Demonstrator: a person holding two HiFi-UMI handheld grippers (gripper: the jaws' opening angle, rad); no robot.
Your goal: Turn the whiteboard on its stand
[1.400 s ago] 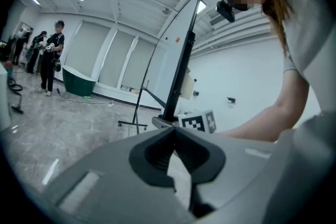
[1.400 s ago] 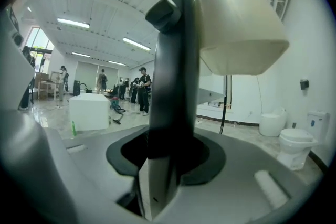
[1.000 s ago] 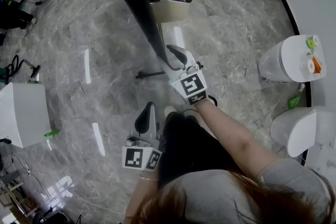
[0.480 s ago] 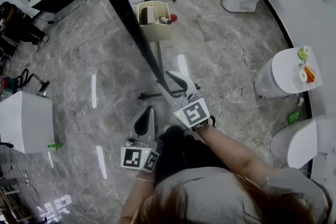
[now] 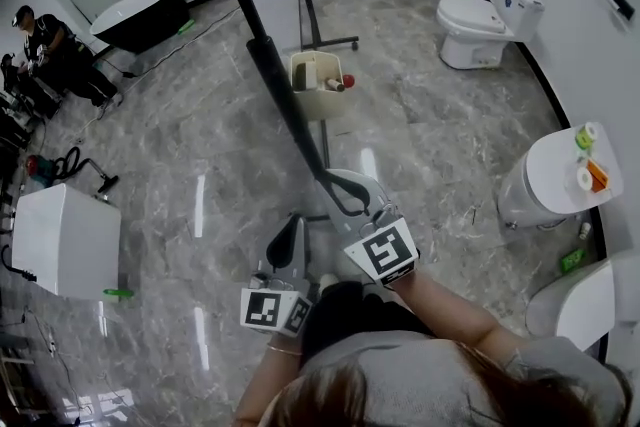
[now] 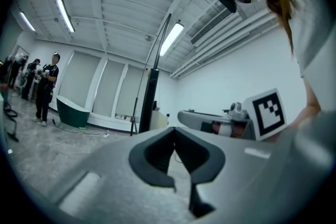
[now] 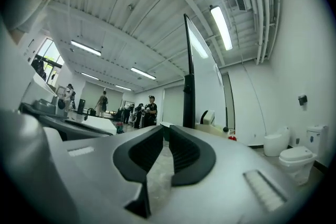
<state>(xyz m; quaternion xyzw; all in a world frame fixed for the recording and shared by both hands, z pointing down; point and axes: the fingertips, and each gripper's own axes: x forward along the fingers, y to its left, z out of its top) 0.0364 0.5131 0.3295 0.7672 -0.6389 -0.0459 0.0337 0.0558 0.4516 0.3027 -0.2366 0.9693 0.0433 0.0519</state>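
The whiteboard shows edge-on as a long dark bar sloping down from the top, with its stand's cream tray behind it. My right gripper sits at the board's lower end. Its jaws have just been closing and now stand nearly together with nothing between them. In the right gripper view the board's edge rises beyond the right gripper. My left gripper hangs lower left, apart from the board. In the left gripper view the left gripper is shut on nothing, and the dark board stands ahead.
Two toilets stand at the far right, and white pedestal fixtures line the right wall. A black bathtub and people are at the far left. A white box sits on the marble floor at the left.
Both grippers have risen, and the head view has tipped up to show more of the room. The right gripper's jaws have drawn closer together at the board's lower end.
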